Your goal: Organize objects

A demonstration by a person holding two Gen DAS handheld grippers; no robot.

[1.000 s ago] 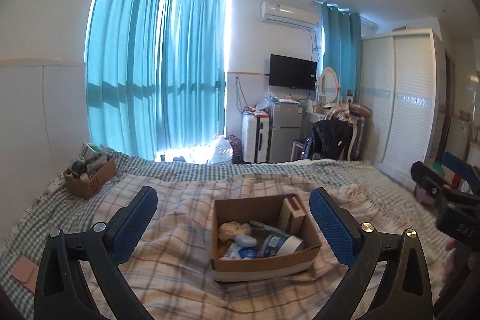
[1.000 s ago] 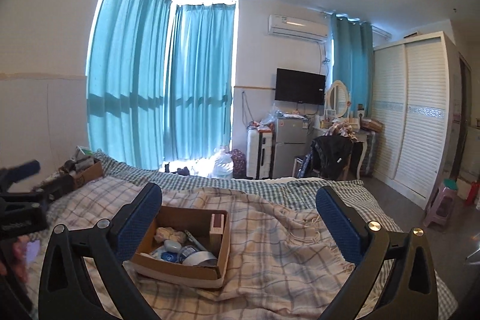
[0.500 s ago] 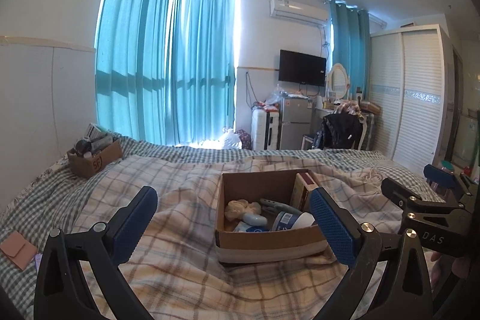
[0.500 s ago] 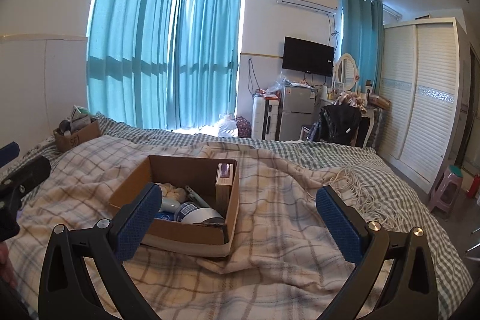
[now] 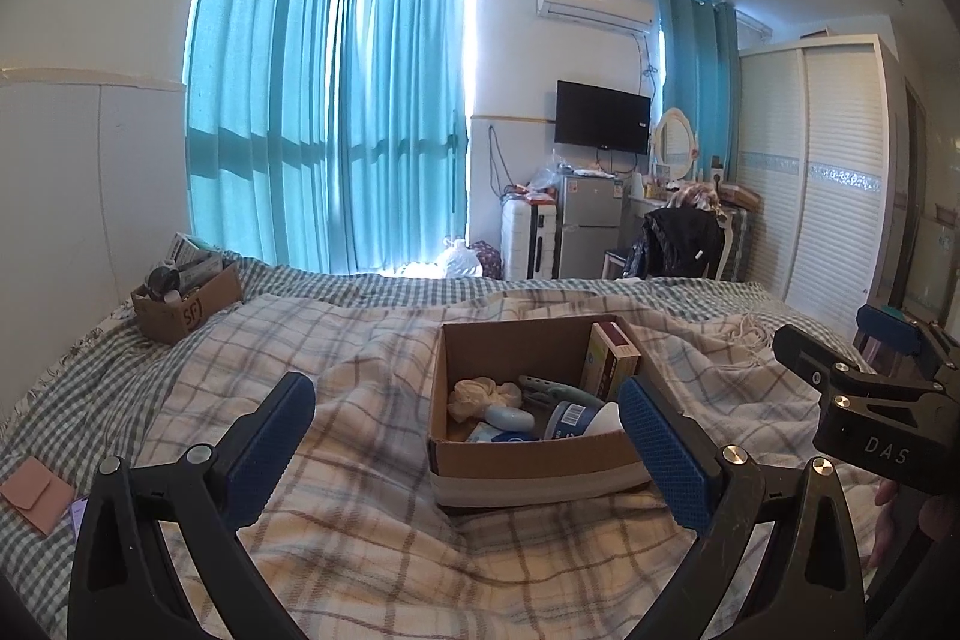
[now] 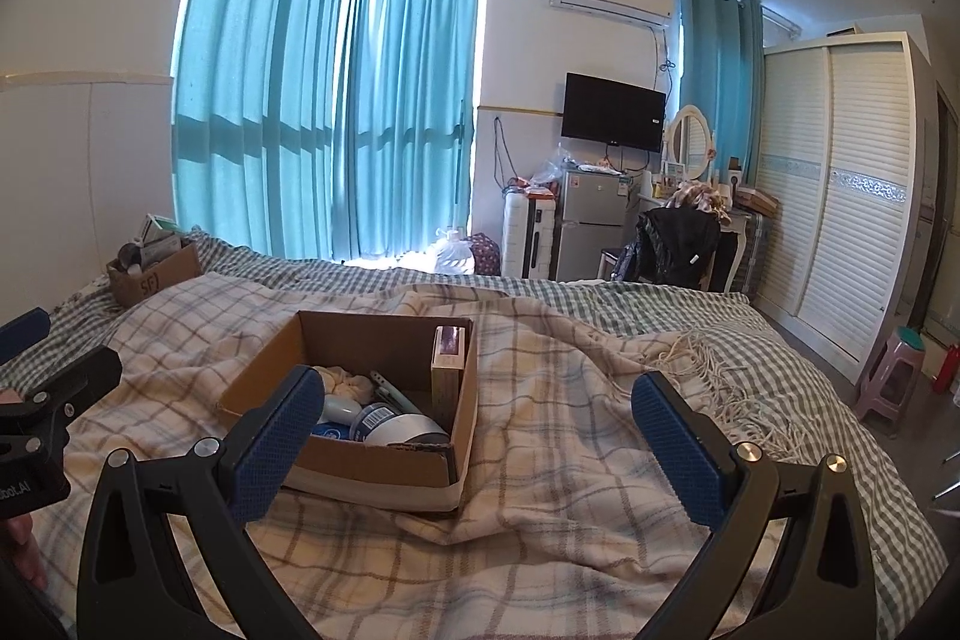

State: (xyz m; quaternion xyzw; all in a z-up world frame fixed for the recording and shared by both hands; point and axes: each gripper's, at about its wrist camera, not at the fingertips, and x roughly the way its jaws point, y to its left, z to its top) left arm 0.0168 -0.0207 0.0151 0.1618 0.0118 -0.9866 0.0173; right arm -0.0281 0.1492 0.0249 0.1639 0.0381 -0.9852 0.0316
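We hold both grippers over a bed draped in a soft plaid blanket (image 5: 360, 520). The left gripper (image 5: 465, 430) and right gripper (image 6: 474, 424) stand with jaws spread wide, empty, their blue pads finely ribbed. Ahead of us the open cardboard box (image 5: 528, 466) rests on the blanket, holding a cream cloth bundle (image 5: 480, 397), a white tub (image 5: 579, 418) and an upright carton (image 5: 609, 355). A second cardboard box (image 5: 186, 307) sits well apart near the wall; a pink pouch (image 5: 36, 493) lies flat at left.
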